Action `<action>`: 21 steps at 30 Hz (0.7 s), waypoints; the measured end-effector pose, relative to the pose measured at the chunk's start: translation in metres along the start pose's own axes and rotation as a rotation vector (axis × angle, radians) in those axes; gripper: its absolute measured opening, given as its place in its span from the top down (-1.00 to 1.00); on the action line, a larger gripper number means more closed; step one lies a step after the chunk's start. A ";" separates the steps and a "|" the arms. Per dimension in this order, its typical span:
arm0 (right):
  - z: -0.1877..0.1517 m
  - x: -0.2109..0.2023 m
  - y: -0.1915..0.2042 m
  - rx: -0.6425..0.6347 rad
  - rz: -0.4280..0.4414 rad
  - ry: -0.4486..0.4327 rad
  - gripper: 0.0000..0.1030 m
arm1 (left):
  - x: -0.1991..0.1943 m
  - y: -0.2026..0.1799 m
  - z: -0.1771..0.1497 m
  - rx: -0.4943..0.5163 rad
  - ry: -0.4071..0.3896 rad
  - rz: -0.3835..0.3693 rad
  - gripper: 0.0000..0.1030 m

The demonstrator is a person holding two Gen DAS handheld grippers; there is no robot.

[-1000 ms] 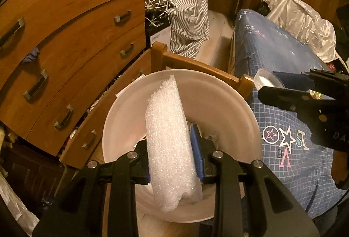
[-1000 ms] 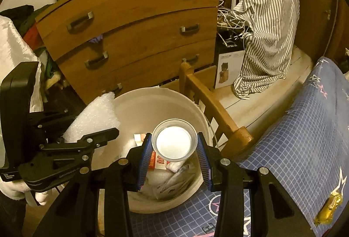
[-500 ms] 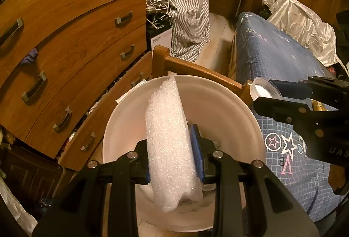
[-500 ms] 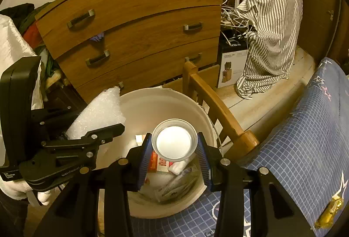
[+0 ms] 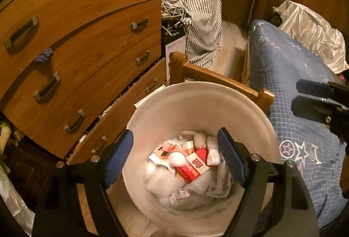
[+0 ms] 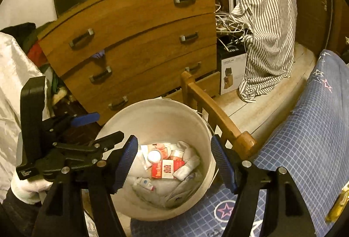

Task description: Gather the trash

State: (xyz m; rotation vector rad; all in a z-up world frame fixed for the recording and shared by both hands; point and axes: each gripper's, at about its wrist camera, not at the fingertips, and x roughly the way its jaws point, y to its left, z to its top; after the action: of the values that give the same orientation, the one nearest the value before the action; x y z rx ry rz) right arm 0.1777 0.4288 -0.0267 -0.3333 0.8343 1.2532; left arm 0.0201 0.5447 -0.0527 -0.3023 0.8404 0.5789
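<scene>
Both tools, left [image 5: 175,155] and right [image 6: 174,162], are opening, empty, inside the white bin's rim [image 6: 205,127].

Black hand-held gripper [image 5: 175,155], blue ribbed pads [image 5: 118,156], silver screws; white glove [image 6: 26,190], dark sleeve.

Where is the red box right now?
In both wrist views the red box lies inside the white bin, on top of the trash, beside a small round white lid.

Both hand-held grippers opening; bubble wrap [image 5: 159,182], cup [image 6: 154,155] dropped in bin [image 5: 196,93].
</scene>
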 end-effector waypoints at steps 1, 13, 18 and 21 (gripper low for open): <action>-0.002 -0.005 0.001 0.000 0.003 -0.009 -0.37 | -0.009 -0.001 -0.002 -0.005 -0.022 0.008 -0.48; -0.092 -0.123 0.034 -0.080 -0.013 -0.248 -0.78 | -0.141 -0.029 -0.063 -0.072 -0.336 0.100 -0.88; -0.117 -0.156 0.035 -0.096 -0.050 -0.291 -0.82 | -0.166 -0.042 -0.089 -0.096 -0.392 0.093 -0.89; -0.128 -0.166 0.032 -0.093 -0.059 -0.296 -0.83 | -0.174 -0.054 -0.101 -0.099 -0.393 0.102 -0.89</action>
State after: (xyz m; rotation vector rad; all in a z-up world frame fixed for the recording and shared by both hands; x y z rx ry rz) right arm 0.0880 0.2410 0.0126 -0.2373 0.5117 1.2516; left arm -0.1012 0.3916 0.0182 -0.2260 0.4504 0.7477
